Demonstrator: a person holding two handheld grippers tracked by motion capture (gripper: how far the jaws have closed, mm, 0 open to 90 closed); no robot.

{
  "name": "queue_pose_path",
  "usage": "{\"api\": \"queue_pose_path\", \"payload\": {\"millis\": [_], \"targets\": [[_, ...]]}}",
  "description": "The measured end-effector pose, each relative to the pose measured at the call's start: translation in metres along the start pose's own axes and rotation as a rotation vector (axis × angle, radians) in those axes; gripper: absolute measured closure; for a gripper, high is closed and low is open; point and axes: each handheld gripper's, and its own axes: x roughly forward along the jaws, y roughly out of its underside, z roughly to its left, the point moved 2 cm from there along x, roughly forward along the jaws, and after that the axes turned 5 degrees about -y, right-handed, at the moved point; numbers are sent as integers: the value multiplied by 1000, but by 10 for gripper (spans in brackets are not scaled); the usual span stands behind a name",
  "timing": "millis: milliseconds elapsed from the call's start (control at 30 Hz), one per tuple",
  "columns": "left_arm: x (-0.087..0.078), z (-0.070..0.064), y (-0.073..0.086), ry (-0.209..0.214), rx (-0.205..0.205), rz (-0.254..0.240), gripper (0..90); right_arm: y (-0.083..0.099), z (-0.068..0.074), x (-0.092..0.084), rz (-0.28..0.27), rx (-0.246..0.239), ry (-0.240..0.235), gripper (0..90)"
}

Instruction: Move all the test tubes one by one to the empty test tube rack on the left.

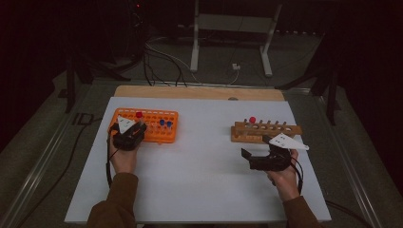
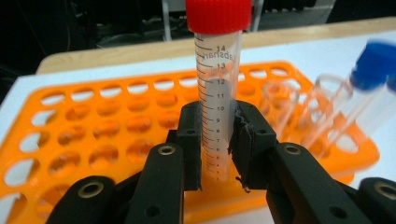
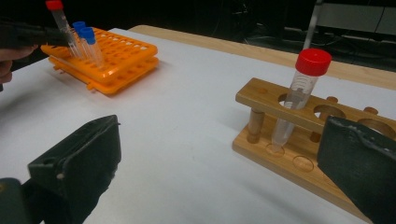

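Nearest the person, the right gripper (image 1: 259, 159) rested over the table (image 1: 199, 180) toward its right edge with its jaws spread wide and nothing between them, just short of the wooden rack (image 1: 266, 132). That rack stood near the right edge, toward the far side, and already carried one red-capped tube (image 3: 299, 98) upright in a hole near its left end; its other holes looked vacant.

Toward the far left corner, the left gripper (image 2: 219, 140) pinched a second red-capped tube (image 2: 217, 88) around its lower graduated part, held upright over the near left part of the orange rack (image 2: 93, 135). Whether the tip sat in a hole or hung just above one could not be told. Two blue-capped tubes (image 1: 165, 124) stood further right in the same rack.

Judging by this, the sorting seemed partly done: one red tube in the wooden rack, another in hand, the blue ones untouched.
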Motion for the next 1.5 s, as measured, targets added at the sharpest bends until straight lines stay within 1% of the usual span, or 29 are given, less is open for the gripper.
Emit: {"api": "queue_pose_path", "payload": {"millis": [100,133,200,333,467,567,600,633,667,733,800,900,933,967,1000,1033,1067,1100,1167,1200,1267,1333,1467,1500], "targets": [[2,-1,3,6,12,23,743,0,1,1,3,-3,-3,3],[2,-1,4,5,21,27,743,0,2,2,5,-3,-4,3],[2,0,6,10,25,35,743,1,2,2,6,-4,-5,3],[2,-1,8,17,31,46,743,1,2,2,7,-5,-5,3],[2,0,7,17,26,49,730,1,2,2,8,-6,-7,3],[0,3,8,8,7,48,636,1,2,2,7,-6,-7,3],[-2,4,7,10,-6,42,611,1,2,2,7,-5,-7,3],[-4,5,7,7,-12,38,572,0,1,1,6,-3,-7,3],[-8,6,6,7,-28,28,532,0,1,1,5,-3,-6,3],[-13,6,5,21,-55,7,453,0,1,1,4,-3,-5,3],[-21,6,4,29,-57,-6,375,-1,1,1,2,-6,-4,3],[-31,5,2,50,-79,-24,255,-3,1,1,-1,-7,-5,3],[-35,4,1,59,-83,-27,234,-4,1,1,-3,-9,-6,3],[-38,4,1,67,-84,-29,194,-5,0,1,-4,-11,-8,3],[-42,4,0,75,-92,-39,159,-6,0,1,-6,-12,-6,3],[-45,4,0,91,-105,-50,154,-6,0,1,-5,-11,-7,3],[-48,3,0,103,-110,-53,121,-7,-1,2,-6,-8,-7,3],[-52,2,0,111,-109,-59,81,-8,-1,3,-5,-9,-6,3],[-58,-1,0,121,-109,-67,30,-9,-3,5,0,-8,-2,3],[-60,-2,0,122,-106,-70,8,-10,-3,6,3,-8,-1,3],[-65,-5,0,125,-100,-83,2,-12,-4,8,6,-15,1,3],[-69,-8,2,146,-103,-92,2,-14,-4,9,11,-20,6,3],[-76,-12,7,169,-100,-99,2,-20,-9,13,18,-22,26,6],[-78,-13,8,173,-102,-99,2,-22,-11,14,21,-18,33,21]]}}
